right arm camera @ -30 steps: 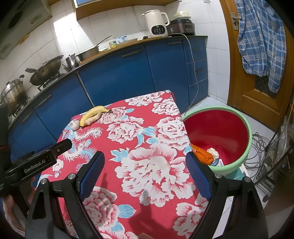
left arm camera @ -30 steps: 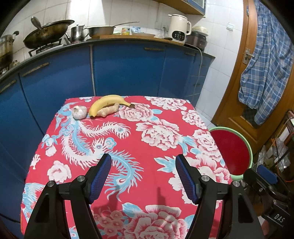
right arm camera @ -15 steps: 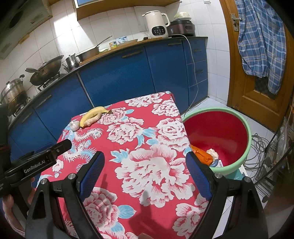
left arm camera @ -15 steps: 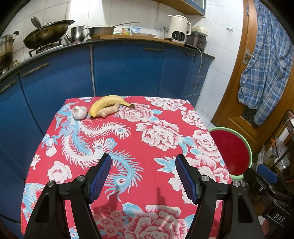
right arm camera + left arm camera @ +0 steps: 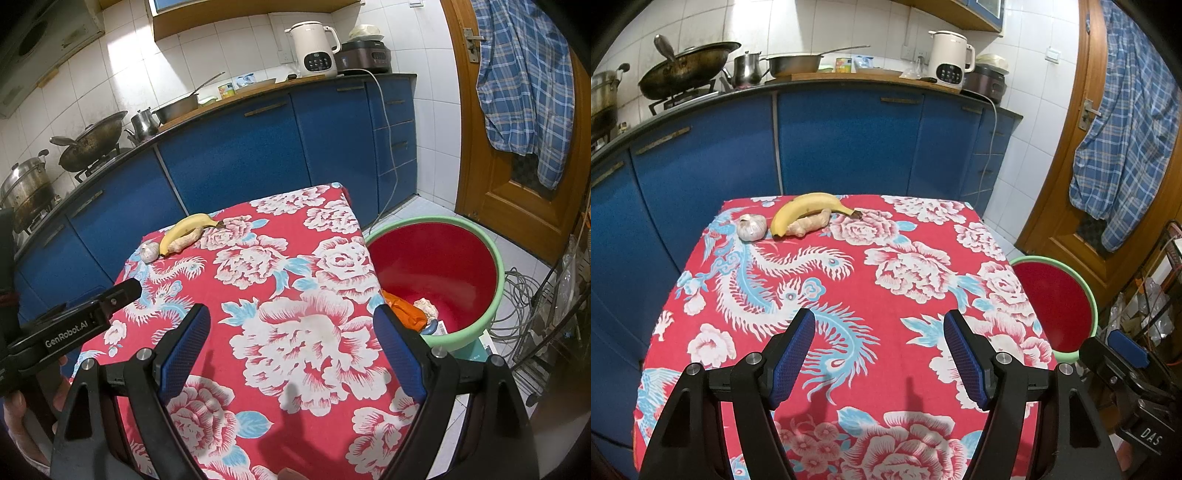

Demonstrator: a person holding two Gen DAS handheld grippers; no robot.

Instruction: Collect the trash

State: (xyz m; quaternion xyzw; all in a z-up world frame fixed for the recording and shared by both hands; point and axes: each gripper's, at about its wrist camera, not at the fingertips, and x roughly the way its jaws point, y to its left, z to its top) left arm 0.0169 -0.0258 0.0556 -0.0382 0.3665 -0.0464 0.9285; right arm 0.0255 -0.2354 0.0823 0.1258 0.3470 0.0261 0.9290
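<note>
A red basin with a green rim (image 5: pixel 495 258) stands on the floor right of the table; an orange wrapper (image 5: pixel 404 312) and a crumpled pale wad (image 5: pixel 426 308) lie in it. The same basin (image 5: pixel 1087 295) shows in the left wrist view. On the table's far left corner lie a banana (image 5: pixel 805 210), a ginger root (image 5: pixel 809 226) and a garlic bulb (image 5: pixel 751 227). My left gripper (image 5: pixel 879 332) hovers open over the red flowered tablecloth (image 5: pixel 849 295), nothing between its fingers. My right gripper (image 5: pixel 291 325) is open too, over the cloth's right side, empty.
Blue kitchen cabinets (image 5: pixel 849 140) run behind the table, with a wok (image 5: pixel 683 70), pots and a white kettle (image 5: pixel 949 59) on the counter. A wooden door (image 5: pixel 517 177) with a plaid shirt (image 5: pixel 524 74) is at right. Cables and clutter (image 5: pixel 524 295) lie beyond the basin.
</note>
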